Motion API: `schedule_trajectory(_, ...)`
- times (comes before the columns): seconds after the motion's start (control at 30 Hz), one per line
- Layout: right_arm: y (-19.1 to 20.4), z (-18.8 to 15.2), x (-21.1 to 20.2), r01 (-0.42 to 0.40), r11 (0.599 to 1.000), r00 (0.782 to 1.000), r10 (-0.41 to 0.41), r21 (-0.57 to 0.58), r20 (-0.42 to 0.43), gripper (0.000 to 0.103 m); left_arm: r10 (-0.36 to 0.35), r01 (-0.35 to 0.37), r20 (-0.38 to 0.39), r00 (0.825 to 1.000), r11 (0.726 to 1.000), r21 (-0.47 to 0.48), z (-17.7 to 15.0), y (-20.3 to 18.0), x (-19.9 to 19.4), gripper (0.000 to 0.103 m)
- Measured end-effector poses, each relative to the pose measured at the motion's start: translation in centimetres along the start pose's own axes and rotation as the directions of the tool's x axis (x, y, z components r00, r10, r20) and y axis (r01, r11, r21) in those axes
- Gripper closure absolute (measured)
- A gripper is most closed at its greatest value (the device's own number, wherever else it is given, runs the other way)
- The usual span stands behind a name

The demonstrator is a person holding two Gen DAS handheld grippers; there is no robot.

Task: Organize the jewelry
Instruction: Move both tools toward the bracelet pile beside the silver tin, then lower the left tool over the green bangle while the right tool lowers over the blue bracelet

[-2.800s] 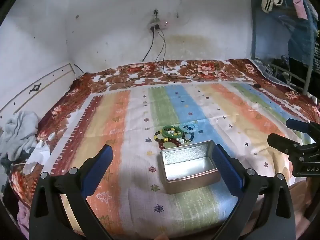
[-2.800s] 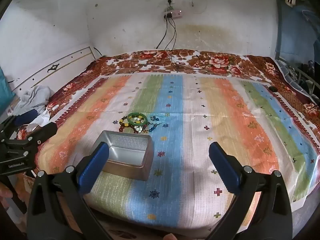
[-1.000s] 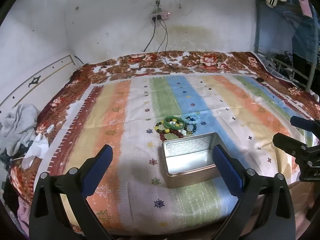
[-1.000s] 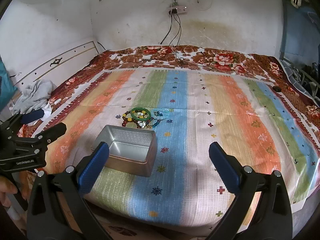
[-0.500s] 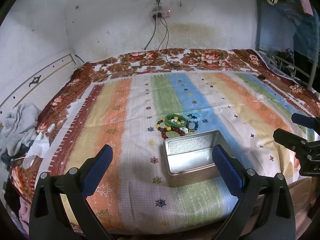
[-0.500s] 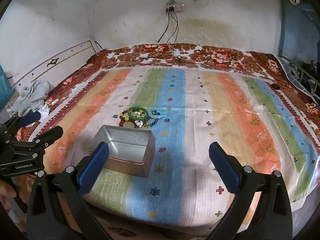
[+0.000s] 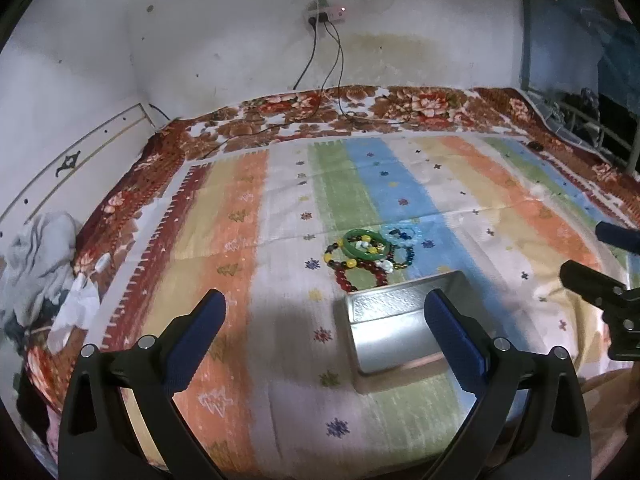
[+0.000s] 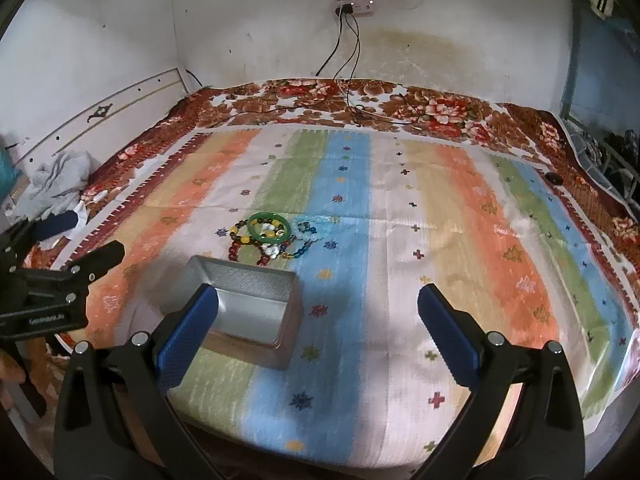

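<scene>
Left wrist view: your left tool (image 7: 325, 322) hangs above the near edge of the bed, blue pads spread wide, nothing between them. Through that gap you see the striped cloth (image 7: 240, 240) covering the bed, and the open metal tin (image 7: 400, 332) sits at about 2 o'clock from the gap's centre, its near right corner hidden behind the right pad (image 7: 454, 334). The bracelet pile (image 7: 370, 254) lies just beyond the tin's far rim at 12 o'clock from it, on the green and blue stripes; a green bangle (image 7: 362, 245) tops the pile, with dark red beads and pale blue beads around it. Whether the nearest beads touch the tin's rim, you cannot tell. Your right tool (image 7: 604, 260) enters at 3 o'clock. Right wrist view: your right tool (image 8: 318, 312) is likewise wide open and holds nothing. Here the tin (image 8: 244, 312) sits at 9 o'clock from the gap's centre, partly behind the left pad (image 8: 188, 336), and the pile (image 8: 274, 238) is at 11 o'clock, past the tin. Your left tool (image 8: 72, 246) shows at 9 o'clock, open, off the bed's left side. Crumpled grey clothes (image 8: 60, 184) lie at 10 o'clock by the headboard (image 8: 100, 114).
</scene>
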State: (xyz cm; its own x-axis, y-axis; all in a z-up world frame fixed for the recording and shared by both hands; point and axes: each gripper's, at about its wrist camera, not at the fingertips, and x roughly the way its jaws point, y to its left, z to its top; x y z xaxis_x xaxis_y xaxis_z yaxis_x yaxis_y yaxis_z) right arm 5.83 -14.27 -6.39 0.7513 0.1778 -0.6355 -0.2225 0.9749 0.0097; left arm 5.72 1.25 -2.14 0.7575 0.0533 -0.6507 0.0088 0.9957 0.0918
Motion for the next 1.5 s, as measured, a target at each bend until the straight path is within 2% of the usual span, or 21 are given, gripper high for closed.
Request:
schedule_trajectory(0.2, -0.8, 1.6, 1.7, -0.028, 0.999, 0.999, 0.029, 0.030, -0.028, 0.005, -0.026, 0.025, -0.049, 0.998, 0.999, -0.023, 1.8, 0.7, 2.9, 0.006)
schedule_trajectory(0.37, -0.4, 3.2, 4.0, -0.018, 1.000, 0.998, 0.018, 0.003, -0.052, 0.005, -0.039, 0.036, -0.086, 0.996, 0.999, -0.030, 3.2, 0.4, 5.6, 0.006)
schedule_trajectory(0.63, -1.3, 4.8, 8.2, -0.026, 0.999, 0.992, 0.030, 0.038, -0.124, 0.005, -0.061, 0.056, -0.151, 0.987, 0.998, -0.034, 4.1, 0.8, 8.9, 0.006)
schedule_trajectory(1.0, -1.5, 5.6, 11.1, -0.021, 0.999, 0.985, 0.028, 0.039, -0.169, 0.005, -0.092, 0.084, -0.215, 0.972, 0.995, -0.044, 4.8, 1.3, 12.6, 0.007)
schedule_trajectory(1.07, -1.5, 5.7, 11.9, -0.019, 0.999, 0.982, 0.026, 0.040, -0.189, 0.005, -0.095, 0.088, -0.233, 0.968, 0.995, -0.041, 4.8, 1.3, 13.3, 0.012)
schedule_trajectory(1.3, -1.7, 5.5, 14.6, -0.024, 0.999, 0.967, 0.035, 0.046, -0.251, 0.005, -0.144, 0.133, -0.289, 0.947, 0.989, -0.057, 4.9, 1.2, 15.6, 0.018)
schedule_trajectory(1.37, -2.0, 5.6, 15.6, -0.030, 0.997, 0.959, 0.047, 0.065, -0.279, 0.005, -0.165, 0.148, -0.308, 0.937, 0.986, -0.078, 5.0, 1.3, 16.4, 0.031)
schedule_trajectory(1.43, -2.1, 5.6, 16.2, -0.048, 0.995, 0.953, 0.073, 0.093, -0.294, 0.005, -0.152, 0.130, -0.333, 0.930, 0.988, -0.089, 5.0, 1.6, 17.4, 0.036)
schedule_trajectory(1.5, -2.1, 5.7, 16.8, -0.047, 0.994, 0.948, 0.074, 0.095, -0.309, 0.005, -0.162, 0.136, -0.345, 0.924, 0.986, -0.096, 5.0, 1.7, 18.0, 0.036)
